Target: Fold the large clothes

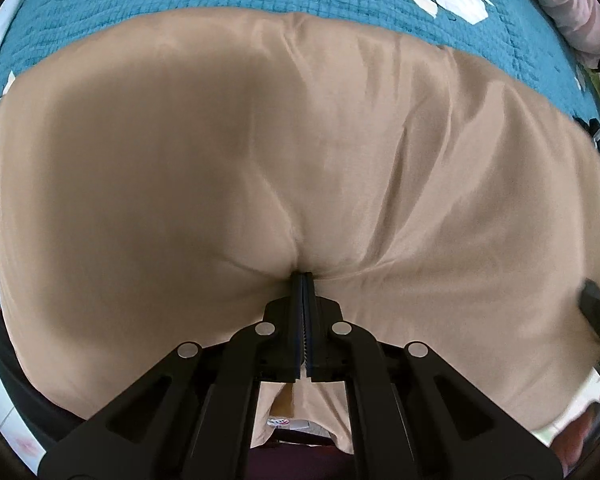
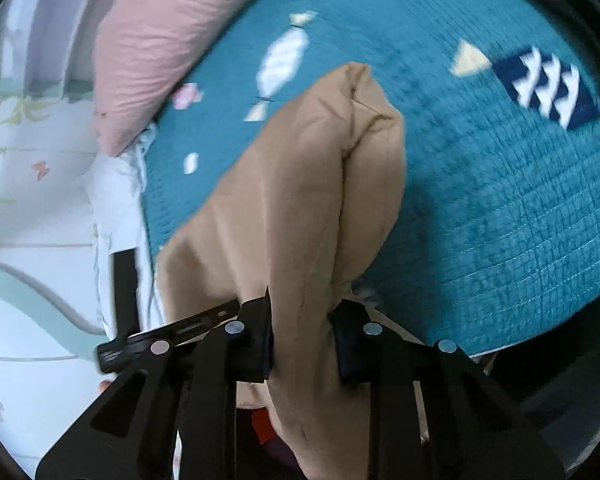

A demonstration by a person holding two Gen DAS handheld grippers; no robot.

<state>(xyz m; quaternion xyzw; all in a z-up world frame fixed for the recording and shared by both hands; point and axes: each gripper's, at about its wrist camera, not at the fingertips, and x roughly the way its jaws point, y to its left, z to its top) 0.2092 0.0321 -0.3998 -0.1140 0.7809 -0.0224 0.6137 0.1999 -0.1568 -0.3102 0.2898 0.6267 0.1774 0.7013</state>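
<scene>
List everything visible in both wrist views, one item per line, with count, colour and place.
garment: one, tan, spread on the bed, bunched in both grippers.
quilt: one, teal with white and navy shapes, under the garment.
pillow: one, pink, at the quilt's far edge.
sheet: one, white, beside the quilt.
left gripper: one, black, shut on the garment's near edge.
right gripper: one, black, pads pressed on a thick fold of the garment.

Bright, soft daylight in both views. Broad dim shadow on smooth tan fabric garment (image 1: 148, 152). Right wrist view motion-blurred, perhaps worst over quilted teal bedspread (image 2: 500, 208). Fisheye bending, dark corners.
</scene>
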